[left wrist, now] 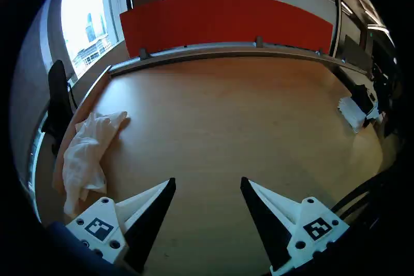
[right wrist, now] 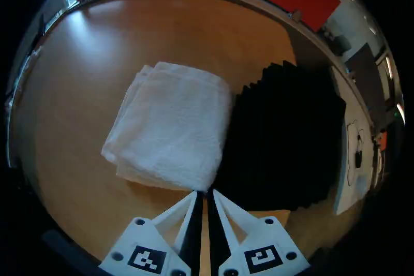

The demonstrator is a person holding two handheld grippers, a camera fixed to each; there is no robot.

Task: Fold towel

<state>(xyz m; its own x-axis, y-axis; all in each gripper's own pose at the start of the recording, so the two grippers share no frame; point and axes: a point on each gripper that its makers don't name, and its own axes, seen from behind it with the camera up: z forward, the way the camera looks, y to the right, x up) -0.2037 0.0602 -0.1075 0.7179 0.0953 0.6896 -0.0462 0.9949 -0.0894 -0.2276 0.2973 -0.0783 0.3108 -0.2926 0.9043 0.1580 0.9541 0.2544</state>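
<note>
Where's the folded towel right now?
In the right gripper view, the towel lies on the table just ahead of the right tongs, with a black ribbed mat on its right.

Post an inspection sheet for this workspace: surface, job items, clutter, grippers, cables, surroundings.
Surface: wooden table, bare in the middle in the left gripper view.
Job's things: folded white towel lying flat; crumpled white cloth at the table's left edge.
Clutter: black ribbed sheet beside the towel; white papers at the far right edge.
Grippers: left gripper open, nothing between its fingers; right gripper shut, its tip at the towel's near edge, contact unclear.
Cables: dark cables at lower right in the left gripper view.
Surroundings: red partition, window, black chair.
</note>
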